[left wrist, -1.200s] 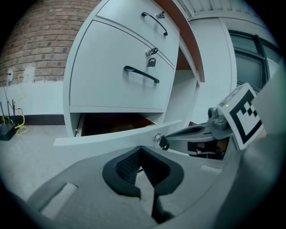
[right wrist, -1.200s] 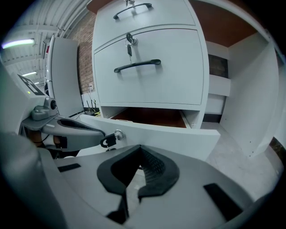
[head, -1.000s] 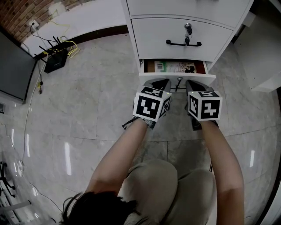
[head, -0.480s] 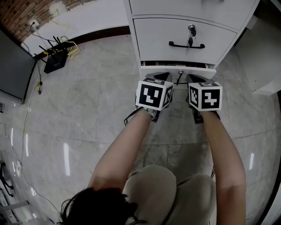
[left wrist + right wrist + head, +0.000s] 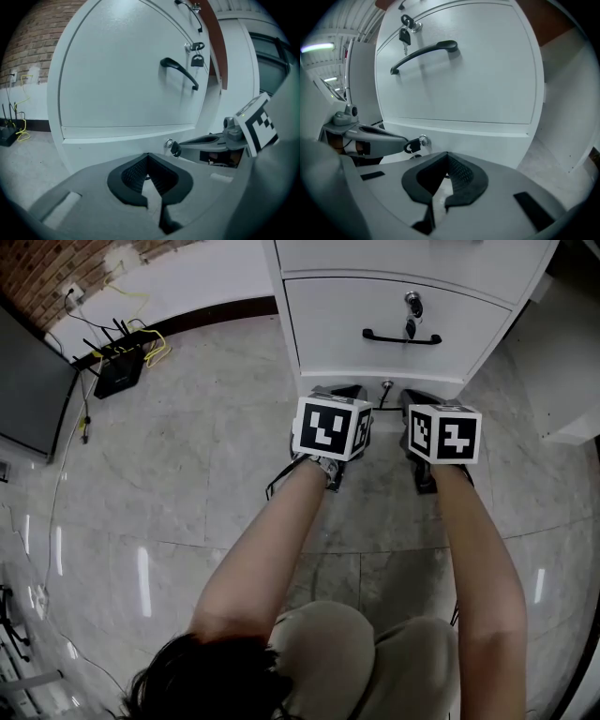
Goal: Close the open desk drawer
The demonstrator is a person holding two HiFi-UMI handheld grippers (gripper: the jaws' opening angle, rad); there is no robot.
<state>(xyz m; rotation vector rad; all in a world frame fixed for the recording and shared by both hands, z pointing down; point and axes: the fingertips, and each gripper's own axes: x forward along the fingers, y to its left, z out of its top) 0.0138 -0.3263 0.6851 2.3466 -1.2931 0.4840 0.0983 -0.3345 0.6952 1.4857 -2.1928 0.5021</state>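
The white cabinet's bottom drawer (image 5: pixel 375 382) sits flush under the upper drawer (image 5: pixel 394 320), its inside hidden. Its front (image 5: pixel 112 146) carries a small lock with a key (image 5: pixel 171 146), which also shows in the right gripper view as the key (image 5: pixel 420 141). My left gripper (image 5: pixel 339 392) is shut and its tip rests against the drawer front, left of the key (image 5: pixel 384 388). My right gripper (image 5: pixel 420 397) is shut too, touching the front to the right of the key. Nothing is held in either. The upper drawer's black handle (image 5: pixel 424 52) and hanging keys (image 5: pixel 197 54) are above.
A black router (image 5: pixel 119 369) with yellow cables lies on the marble floor at the far left, next to a dark panel (image 5: pixel 28 381). A white unit (image 5: pixel 567 362) stands to the cabinet's right. The person's knees (image 5: pixel 375 652) are below the grippers.
The bottom drawer slid in from open, with papers showing, to flush with the cabinet. Both grippers moved forward with its front.
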